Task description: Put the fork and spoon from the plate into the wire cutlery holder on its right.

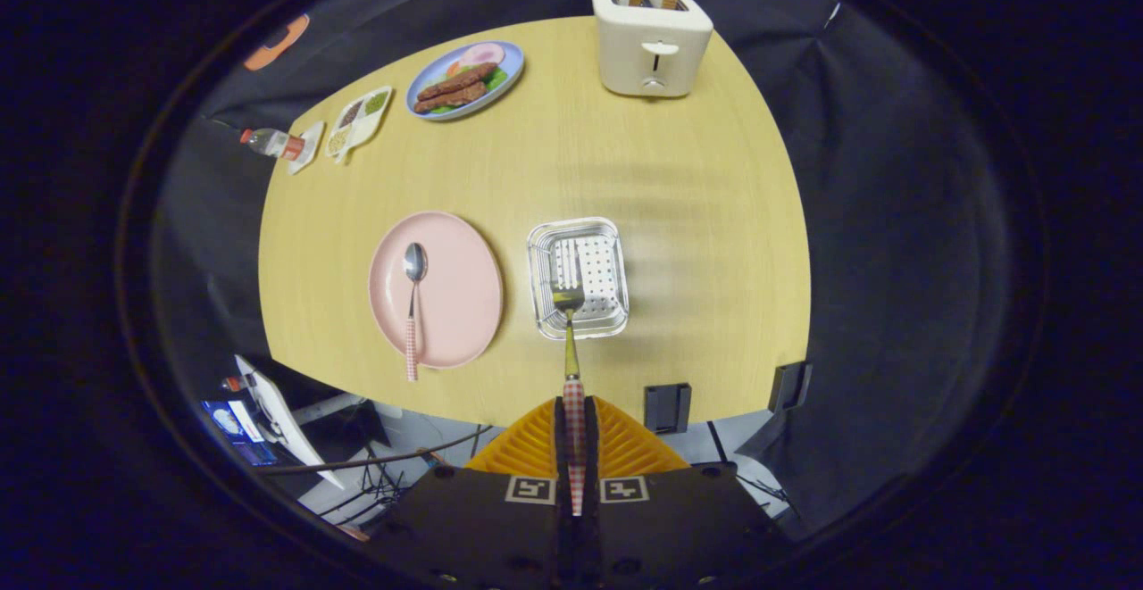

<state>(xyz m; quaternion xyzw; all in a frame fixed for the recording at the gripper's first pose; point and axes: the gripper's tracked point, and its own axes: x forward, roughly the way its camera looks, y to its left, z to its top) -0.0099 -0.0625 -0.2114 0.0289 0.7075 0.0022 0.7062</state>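
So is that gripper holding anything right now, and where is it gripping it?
Yes: the gripper is shut on the fork, clamping its checked handle, tines over the wire cutlery holder.

Your gripper [572, 425] clamps the fork [569, 327], hiding its checked handle end; its tines blur against the holder [577, 278].

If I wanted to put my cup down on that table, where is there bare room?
The widest bare patch lies between the toaster and the wire cutlery holder, running to the table's right side. The far left is crowded with a food plate, seasoning dish and bottle. The tool grips the fork above the holder, beside the pink plate with the spoon.
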